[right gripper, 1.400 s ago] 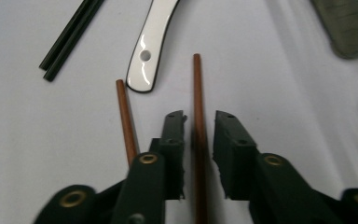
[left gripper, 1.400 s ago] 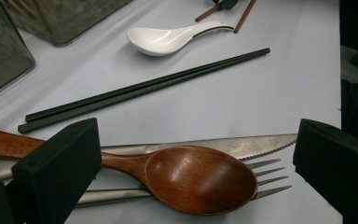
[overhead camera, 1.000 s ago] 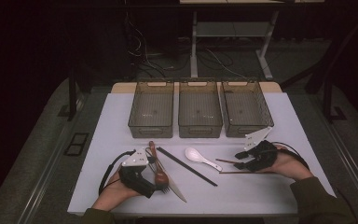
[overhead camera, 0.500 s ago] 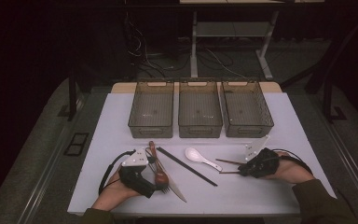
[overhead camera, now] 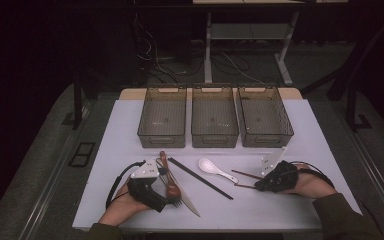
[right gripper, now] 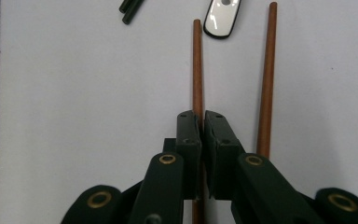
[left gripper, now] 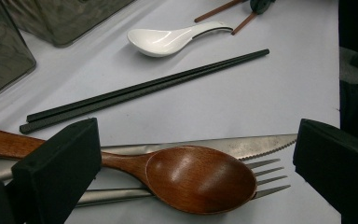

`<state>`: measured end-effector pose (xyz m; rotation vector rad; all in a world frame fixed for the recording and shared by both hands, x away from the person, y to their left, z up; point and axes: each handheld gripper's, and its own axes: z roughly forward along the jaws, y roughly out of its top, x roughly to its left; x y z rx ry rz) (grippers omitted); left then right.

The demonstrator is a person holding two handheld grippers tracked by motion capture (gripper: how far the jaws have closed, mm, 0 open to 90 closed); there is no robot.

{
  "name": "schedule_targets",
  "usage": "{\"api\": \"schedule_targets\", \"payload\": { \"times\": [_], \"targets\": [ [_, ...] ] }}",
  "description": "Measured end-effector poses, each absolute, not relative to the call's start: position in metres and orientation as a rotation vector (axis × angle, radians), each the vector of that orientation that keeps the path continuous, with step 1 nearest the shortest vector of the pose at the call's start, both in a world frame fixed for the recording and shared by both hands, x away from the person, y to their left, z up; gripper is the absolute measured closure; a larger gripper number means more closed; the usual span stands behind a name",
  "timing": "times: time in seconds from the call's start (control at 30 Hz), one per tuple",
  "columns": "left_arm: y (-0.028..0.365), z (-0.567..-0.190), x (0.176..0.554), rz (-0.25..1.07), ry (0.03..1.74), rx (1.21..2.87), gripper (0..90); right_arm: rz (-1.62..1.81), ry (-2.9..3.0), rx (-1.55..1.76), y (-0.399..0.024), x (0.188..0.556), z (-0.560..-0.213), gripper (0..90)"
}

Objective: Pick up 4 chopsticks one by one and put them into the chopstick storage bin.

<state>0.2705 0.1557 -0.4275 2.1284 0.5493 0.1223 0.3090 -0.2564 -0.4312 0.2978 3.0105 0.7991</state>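
Observation:
My right gripper (right gripper: pixel 201 121) lies low on the table at the right (overhead camera: pixel 256 185), shut on a brown wooden chopstick (right gripper: pixel 197 70). Its jaws have just been closing with this stick between them. The second brown chopstick (right gripper: pixel 266 79) lies loose just beside the jaws. Over a wooden spoon (left gripper: pixel 200 179), my left gripper (left gripper: pixel 193 137) stands open, one jaw on each side and neither touching. That spoon rests on a fork (left gripper: pixel 268 179) and a serrated knife (left gripper: pixel 256 142). In the high view the left gripper (overhead camera: pixel 167 192) is at the front left.
A pair of black chopsticks (overhead camera: pixel 200 178) and a white ceramic spoon (overhead camera: pixel 211 166) lie between the two hands. Three smoky plastic bins (overhead camera: pixel 162 141) (overhead camera: pixel 214 141) (overhead camera: pixel 266 141) stand in a row at the back of the white table (overhead camera: pixel 305 135).
The right gripper has dropped a little toward the brown chopsticks and its jaws have come together on one. The left hand has kept still.

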Motion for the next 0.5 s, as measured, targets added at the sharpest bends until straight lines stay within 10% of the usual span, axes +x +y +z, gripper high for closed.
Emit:
{"api": "schedule_targets", "payload": {
  "times": [0.5],
  "targets": [
    [0.156, -0.428, 0.271, 0.121, 0.552, 2.129, 0.2, 0.829, 3.02, 0.326, -0.231, 0.305, -0.431, 84.5]
  ]
}}
